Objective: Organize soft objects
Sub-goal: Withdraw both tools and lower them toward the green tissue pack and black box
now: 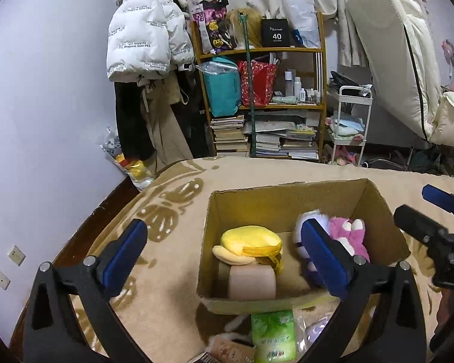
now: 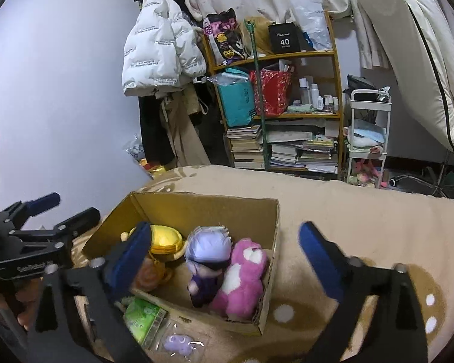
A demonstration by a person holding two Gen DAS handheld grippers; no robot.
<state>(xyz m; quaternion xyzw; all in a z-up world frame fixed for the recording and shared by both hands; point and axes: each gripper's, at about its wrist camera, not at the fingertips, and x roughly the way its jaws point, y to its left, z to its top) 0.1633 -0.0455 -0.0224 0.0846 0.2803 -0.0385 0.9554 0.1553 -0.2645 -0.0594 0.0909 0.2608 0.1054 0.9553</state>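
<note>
An open cardboard box (image 1: pixel 284 199) (image 2: pixel 202 205) sits on a beige blanket. Inside are a yellow plush (image 1: pixel 251 240) (image 2: pixel 163 239), a beige roll (image 1: pixel 252 282), a lilac-haired doll (image 2: pixel 207 251) (image 1: pixel 310 220) and a pink plush (image 2: pixel 242 278) (image 1: pixel 349 234). A green tissue pack (image 1: pixel 274 337) (image 2: pixel 143 314) and a bagged purple item (image 2: pixel 178 343) lie in front of the box. My left gripper (image 1: pixel 227 260) is open and empty, above the box's near left. My right gripper (image 2: pixel 227 263) is open and empty over the box's right side.
The beige patterned blanket (image 2: pixel 363 217) covers the bed. A shelf (image 1: pixel 263 103) with books and bags, a white cart (image 1: pixel 351 121), hanging coats (image 1: pixel 148 45) and a leaning mattress (image 1: pixel 399 48) stand behind. The other gripper shows at each view's edge (image 1: pixel 439 230) (image 2: pixel 39 236).
</note>
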